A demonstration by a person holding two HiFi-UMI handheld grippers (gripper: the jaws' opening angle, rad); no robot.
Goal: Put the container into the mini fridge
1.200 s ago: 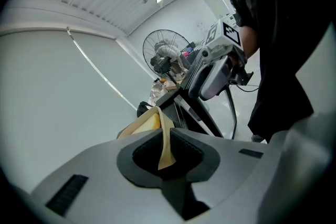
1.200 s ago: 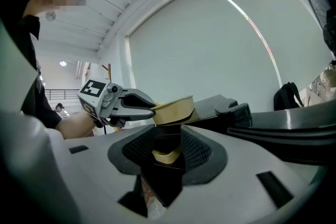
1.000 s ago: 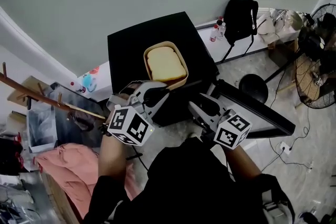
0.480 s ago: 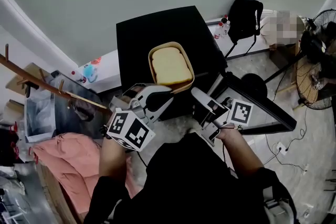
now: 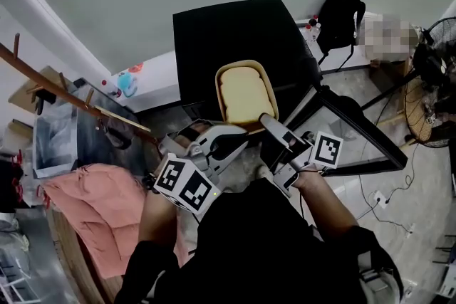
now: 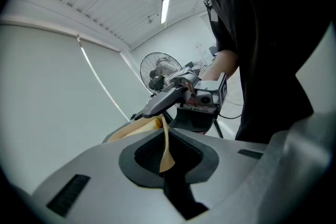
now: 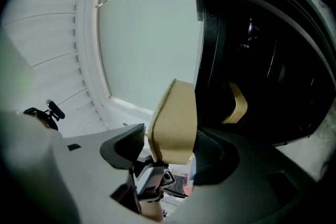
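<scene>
While my left gripper (image 6: 167, 168) clamps the rim of the container (image 5: 246, 92), I record that container at six o'clock of the mini fridge (image 5: 228, 32). My right gripper (image 7: 170, 153), at the container's five o'clock, has just been opening: its jaws stand wide, with the container between them.

Looking down from the head view, the person wears a black top (image 5: 260, 245) that fills the lower middle of the frame. Each hand carries a pale grey moulded gripper: the left gripper (image 5: 242, 139) sits at centre left and the right gripper (image 5: 269, 149) just right of centre. Each bears a white cube printed with black square markers, the left cube (image 5: 187, 185) and the right cube (image 5: 326, 151). In the left gripper view the fingers (image 6: 79, 176) are smooth grey shells lined with black pads, each with a dark rectangular slot.
</scene>
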